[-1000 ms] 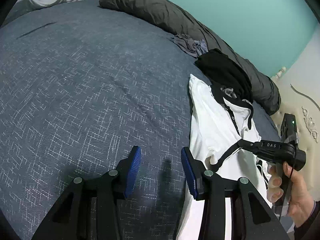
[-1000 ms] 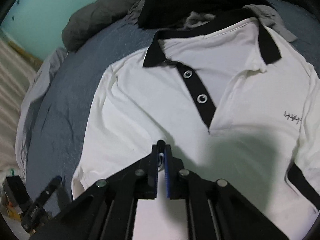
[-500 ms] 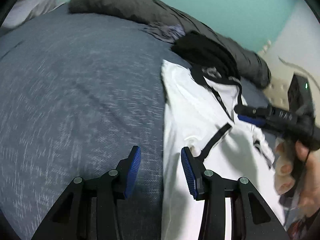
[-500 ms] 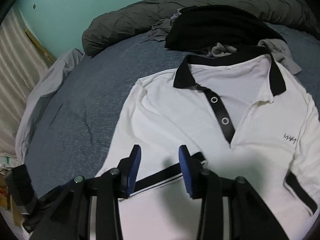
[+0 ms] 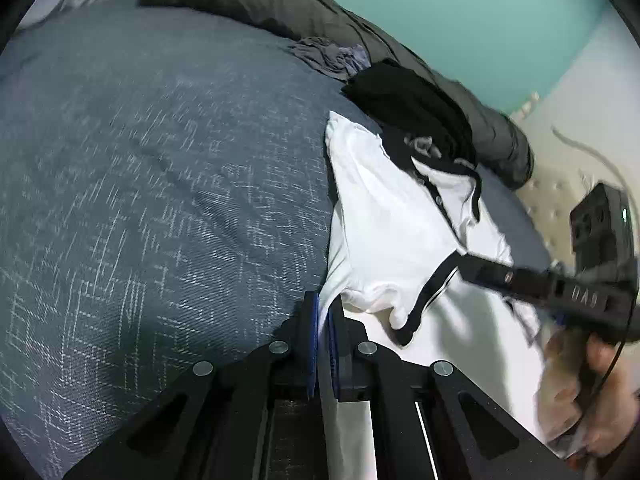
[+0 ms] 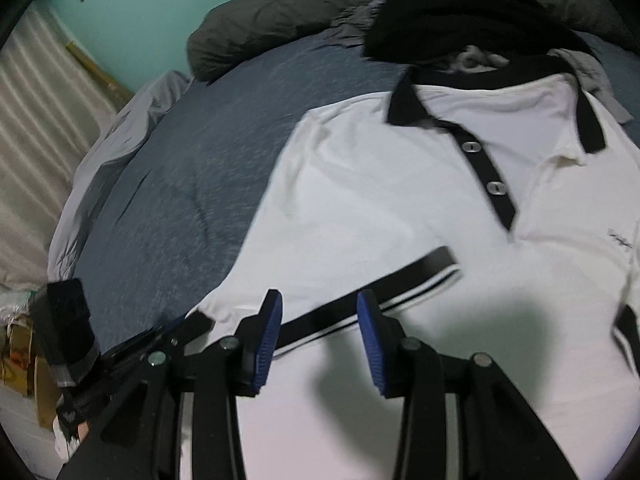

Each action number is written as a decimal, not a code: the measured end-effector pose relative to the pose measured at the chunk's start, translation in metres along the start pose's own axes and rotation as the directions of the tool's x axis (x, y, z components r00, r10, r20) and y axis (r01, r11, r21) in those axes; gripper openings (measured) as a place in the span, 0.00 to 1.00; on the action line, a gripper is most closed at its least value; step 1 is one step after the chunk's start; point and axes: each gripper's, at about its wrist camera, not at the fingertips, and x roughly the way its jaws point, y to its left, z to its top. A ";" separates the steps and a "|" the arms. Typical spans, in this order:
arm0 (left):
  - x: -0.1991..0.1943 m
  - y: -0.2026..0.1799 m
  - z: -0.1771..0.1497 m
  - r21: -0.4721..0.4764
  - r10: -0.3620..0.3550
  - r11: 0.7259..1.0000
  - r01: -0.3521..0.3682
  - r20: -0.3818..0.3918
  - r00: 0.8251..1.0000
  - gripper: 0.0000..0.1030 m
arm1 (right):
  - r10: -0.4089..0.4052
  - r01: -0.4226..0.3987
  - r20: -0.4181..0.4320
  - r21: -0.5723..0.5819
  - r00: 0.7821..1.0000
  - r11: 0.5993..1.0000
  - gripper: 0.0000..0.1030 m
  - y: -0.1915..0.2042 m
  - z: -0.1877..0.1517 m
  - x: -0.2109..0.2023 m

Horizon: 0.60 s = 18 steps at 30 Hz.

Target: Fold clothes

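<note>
Both my tongs work the white polo shirt (image 6: 360, 208) filling the frame's centre: my left gripper (image 5: 323, 312) pinches its side edge, my right gripper (image 6: 318, 320) spread above the folded-in sleeve (image 6: 360, 300).

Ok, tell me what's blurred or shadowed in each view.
Left wrist view: the right hand-held gripper and the hand holding it are smeared by motion; the bedspread is sharper. Right wrist view: the white shirt is slightly soft, with a dark shadow across its lower part.

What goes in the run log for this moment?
task: fold clothes | left gripper: shut on shirt edge | right gripper: open above sleeve cuff | bed
</note>
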 end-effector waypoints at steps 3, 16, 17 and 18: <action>0.000 0.004 0.000 -0.020 -0.011 1.000 0.011 -0.002 1.000 0.04 | 0.005 -0.005 -0.012 -0.043 1.000 0.999 0.38 0.019 -0.003 0.010; 0.000 0.022 -0.004 -0.101 -0.050 0.994 0.049 -0.002 0.999 0.04 | -0.034 0.019 -0.144 -0.107 0.989 0.994 0.12 0.036 -0.034 0.044; 0.001 0.021 -0.003 -0.102 -0.049 0.994 0.049 -0.003 0.999 0.04 | -0.027 0.015 -0.129 -0.095 0.991 0.995 0.12 0.036 -0.033 0.039; 0.001 0.022 -0.004 -0.106 -0.051 0.993 0.051 -0.003 0.999 0.04 | -0.034 0.023 -0.112 -0.098 0.993 0.995 0.12 0.039 -0.031 0.035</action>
